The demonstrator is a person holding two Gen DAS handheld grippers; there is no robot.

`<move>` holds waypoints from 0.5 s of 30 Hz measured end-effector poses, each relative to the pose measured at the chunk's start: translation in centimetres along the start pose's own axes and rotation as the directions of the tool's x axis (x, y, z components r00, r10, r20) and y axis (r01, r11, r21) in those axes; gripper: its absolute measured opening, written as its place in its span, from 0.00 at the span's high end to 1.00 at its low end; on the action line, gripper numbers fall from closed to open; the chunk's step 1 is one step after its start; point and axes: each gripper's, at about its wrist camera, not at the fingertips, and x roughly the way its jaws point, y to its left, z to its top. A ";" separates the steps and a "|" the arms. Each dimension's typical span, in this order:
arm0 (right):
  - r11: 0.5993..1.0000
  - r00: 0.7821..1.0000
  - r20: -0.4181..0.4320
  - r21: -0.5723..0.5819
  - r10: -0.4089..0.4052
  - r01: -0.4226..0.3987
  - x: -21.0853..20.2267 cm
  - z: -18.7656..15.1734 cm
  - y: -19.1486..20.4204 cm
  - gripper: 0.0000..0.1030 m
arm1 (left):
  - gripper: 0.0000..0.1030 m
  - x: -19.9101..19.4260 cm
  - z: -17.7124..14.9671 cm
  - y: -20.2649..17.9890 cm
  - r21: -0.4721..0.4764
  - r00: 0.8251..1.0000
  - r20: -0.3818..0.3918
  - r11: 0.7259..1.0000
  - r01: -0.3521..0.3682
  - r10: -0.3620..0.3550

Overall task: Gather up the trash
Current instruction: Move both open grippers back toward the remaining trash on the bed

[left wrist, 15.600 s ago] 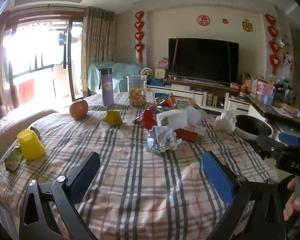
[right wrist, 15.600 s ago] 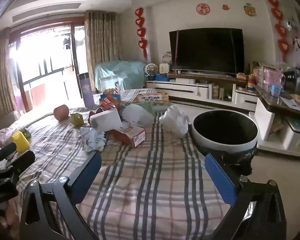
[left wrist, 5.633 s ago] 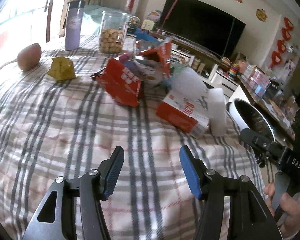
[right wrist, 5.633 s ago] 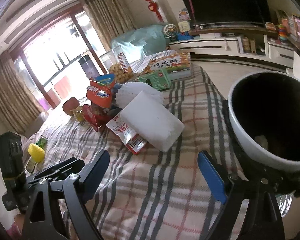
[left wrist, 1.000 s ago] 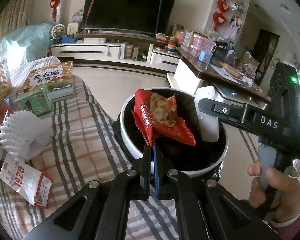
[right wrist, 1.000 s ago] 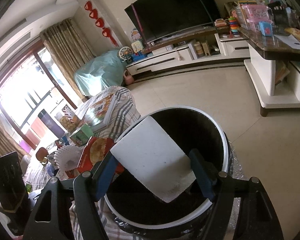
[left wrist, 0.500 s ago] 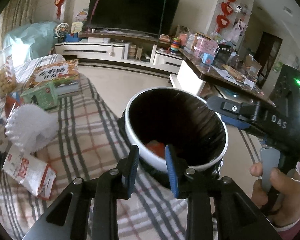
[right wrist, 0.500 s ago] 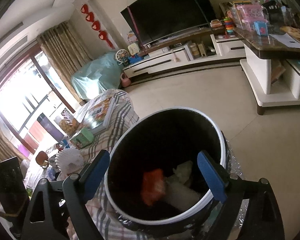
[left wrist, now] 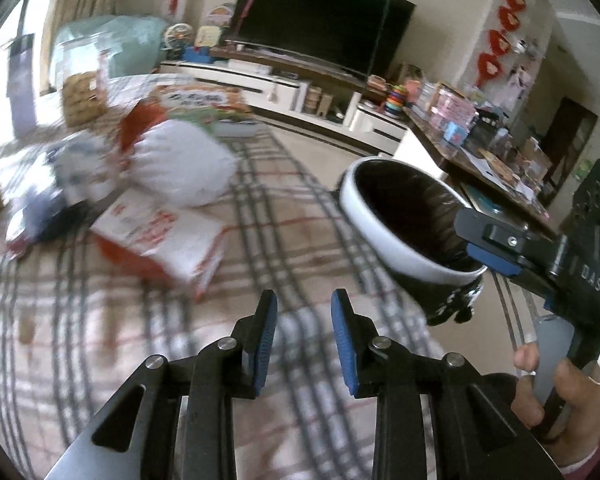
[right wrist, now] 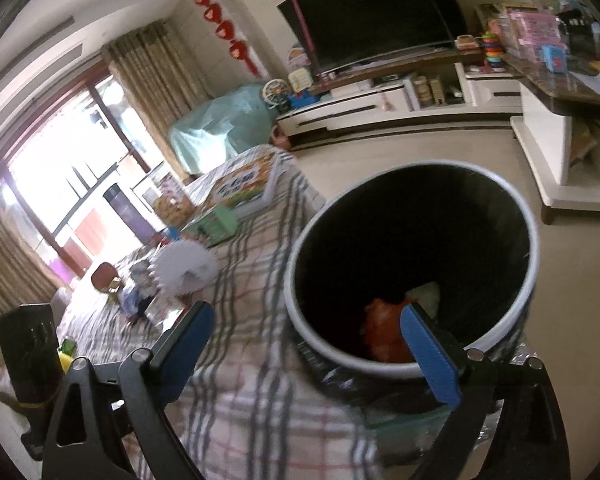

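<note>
Since one second ago, the left gripper (left wrist: 304,312) has released the red wrapper (right wrist: 384,336), which now lies inside the bin (right wrist: 414,368). Its jaws have opened to a narrow gap with nothing between them. Its view has swung from the bin toward the checked table (left wrist: 284,200), where the red-and-white carton (left wrist: 160,236) and the white bag (left wrist: 184,164) come into frame.

The right gripper (right wrist: 308,344) has dropped the white block (right wrist: 424,294), now at the bin bottom beside the wrapper. Its jaws have just been opening and stand wide, with nothing between them. Compared with the first pictures, the crumpled paper is gone from the table's near part.
</note>
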 end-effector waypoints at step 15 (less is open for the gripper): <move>0.993 0.994 -0.073 -0.079 0.087 -0.093 2.5 -3.1 6.8 0.07 | 0.73 -5.6 -3.4 5.7 -0.121 0.995 0.016 0.988 -0.095 0.098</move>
